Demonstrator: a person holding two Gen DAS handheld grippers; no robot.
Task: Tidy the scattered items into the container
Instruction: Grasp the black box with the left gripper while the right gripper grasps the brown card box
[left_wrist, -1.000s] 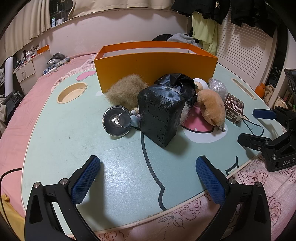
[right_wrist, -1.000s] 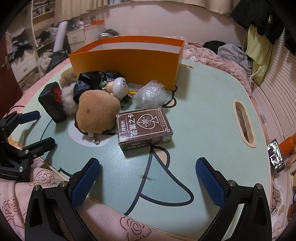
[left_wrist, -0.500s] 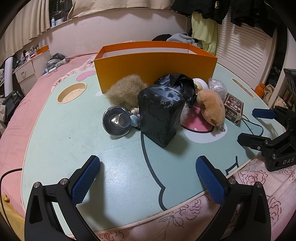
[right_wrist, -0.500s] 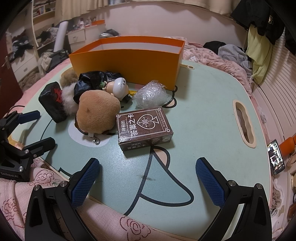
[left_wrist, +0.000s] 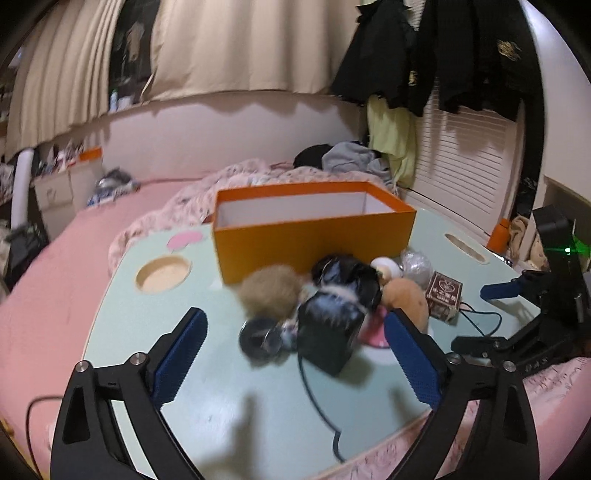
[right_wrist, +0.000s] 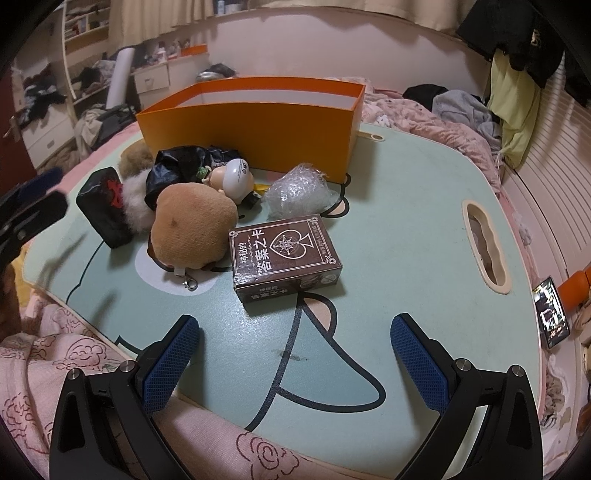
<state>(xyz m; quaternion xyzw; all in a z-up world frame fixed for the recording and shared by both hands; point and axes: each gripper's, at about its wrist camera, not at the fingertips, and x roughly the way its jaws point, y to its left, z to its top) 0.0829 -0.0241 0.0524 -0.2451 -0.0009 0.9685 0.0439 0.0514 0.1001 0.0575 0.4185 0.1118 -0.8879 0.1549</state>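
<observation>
Now the left tongs (left_wrist: 295, 354) have lifted, empty and closing, before the orange box (left_wrist: 314, 236); right tongs (right_wrist: 295, 354) stay apart; nothing packed.

the left gripper (left_wrist: 295, 343) hangs above the pale green table (left_wrist: 177, 302), jaws closing with nothing between them. the orange box (left_wrist: 314, 240) stands at twelve o'clock; a black pouch (left_wrist: 327, 338) sits just ahead, the right gripper (left_wrist: 476, 317) at three o'clock.
</observation>
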